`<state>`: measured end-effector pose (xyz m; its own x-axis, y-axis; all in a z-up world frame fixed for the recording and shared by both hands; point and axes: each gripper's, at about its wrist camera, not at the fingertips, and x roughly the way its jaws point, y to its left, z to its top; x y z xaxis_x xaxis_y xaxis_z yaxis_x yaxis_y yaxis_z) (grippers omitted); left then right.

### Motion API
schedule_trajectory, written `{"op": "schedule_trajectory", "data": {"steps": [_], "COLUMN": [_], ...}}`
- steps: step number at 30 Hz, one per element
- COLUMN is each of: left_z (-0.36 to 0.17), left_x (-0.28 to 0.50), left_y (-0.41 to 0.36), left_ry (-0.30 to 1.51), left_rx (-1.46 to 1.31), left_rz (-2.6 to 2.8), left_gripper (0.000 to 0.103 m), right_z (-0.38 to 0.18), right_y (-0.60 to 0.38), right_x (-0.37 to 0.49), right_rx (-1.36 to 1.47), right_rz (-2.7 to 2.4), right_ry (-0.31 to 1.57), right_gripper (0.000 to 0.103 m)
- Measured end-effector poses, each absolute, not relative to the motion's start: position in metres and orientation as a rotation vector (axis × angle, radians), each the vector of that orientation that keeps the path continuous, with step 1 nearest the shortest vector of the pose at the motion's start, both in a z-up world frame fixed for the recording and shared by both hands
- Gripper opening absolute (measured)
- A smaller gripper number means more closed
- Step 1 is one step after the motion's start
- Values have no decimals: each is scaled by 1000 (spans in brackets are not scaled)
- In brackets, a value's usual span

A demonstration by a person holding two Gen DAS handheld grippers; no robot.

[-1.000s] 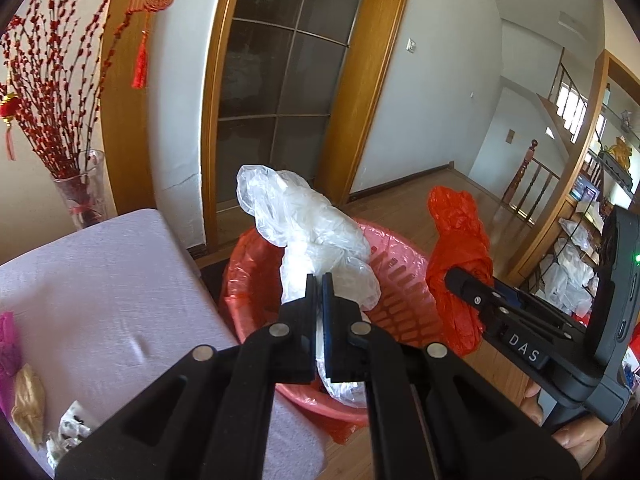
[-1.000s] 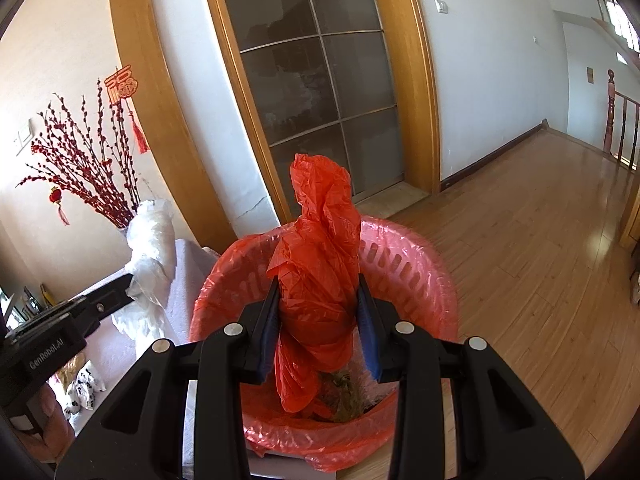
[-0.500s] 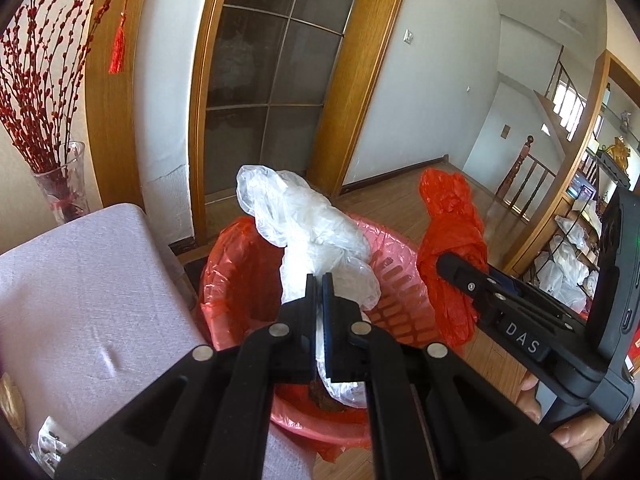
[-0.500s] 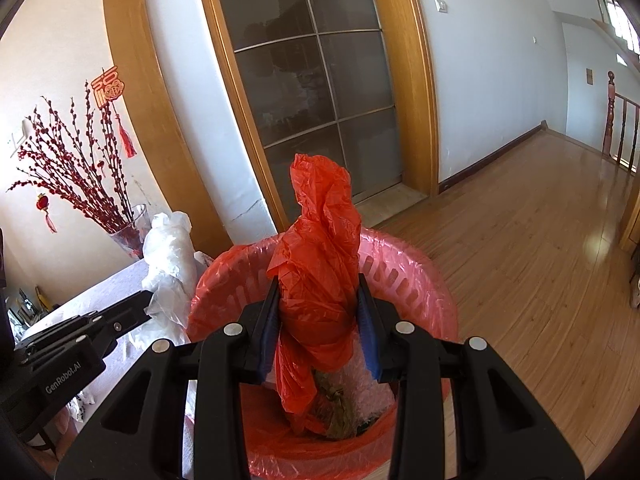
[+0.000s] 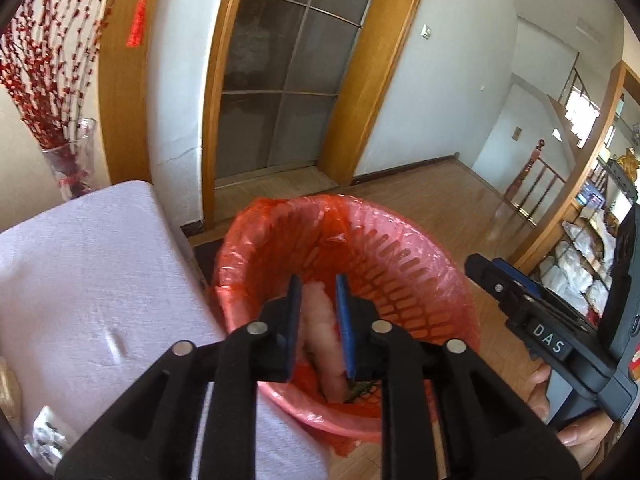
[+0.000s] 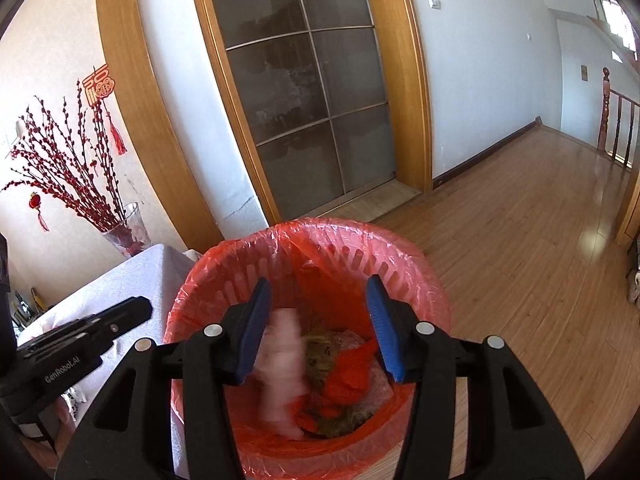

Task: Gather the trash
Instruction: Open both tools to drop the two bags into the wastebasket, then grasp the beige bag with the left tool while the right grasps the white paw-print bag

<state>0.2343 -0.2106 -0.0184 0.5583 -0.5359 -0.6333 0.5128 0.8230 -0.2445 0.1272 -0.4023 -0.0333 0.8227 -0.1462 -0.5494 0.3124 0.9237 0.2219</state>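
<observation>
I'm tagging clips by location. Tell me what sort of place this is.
Most likely a home's hallway or living area: a wood-framed sliding glass door, a vase of red festive branches, a stair railing and a lined trash basket.

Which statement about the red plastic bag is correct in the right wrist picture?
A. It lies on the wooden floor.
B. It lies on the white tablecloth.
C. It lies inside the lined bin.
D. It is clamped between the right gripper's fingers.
C: the red plastic bag lies inside the lined bin, below the right gripper, whose jaws stand apart and hold nothing.
</observation>
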Motion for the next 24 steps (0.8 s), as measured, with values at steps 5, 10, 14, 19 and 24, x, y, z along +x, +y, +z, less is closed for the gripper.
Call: {"op": "schedule_trajectory", "data": {"steps": [5, 10, 14, 19, 24], "left_z": [-14, -9, -5, -2, 0], "left_x": [230, 223, 218, 205, 189], "left_y": [-192, -169, -147, -108, -61], "left_ry": [737, 720, 709, 676, 647], "left_rx": [-25, -16, -16, -8, -8], "left_rz": [-567, -515, -472, -390, -297], "left_gripper": [27, 29, 32, 34, 37], "right_z": [-34, -32, -31, -31, -30], "right_y": [-396, -387, -374, -346, -315], "right_x": [125, 122, 119, 119, 121], "right_rx": [282, 271, 252, 198, 158], "right_rz": [-248, -236, -219, -180, -122], "right_ry": [560, 560, 559, 566, 574], "right_gripper": [50, 50, 54, 56, 57]}}
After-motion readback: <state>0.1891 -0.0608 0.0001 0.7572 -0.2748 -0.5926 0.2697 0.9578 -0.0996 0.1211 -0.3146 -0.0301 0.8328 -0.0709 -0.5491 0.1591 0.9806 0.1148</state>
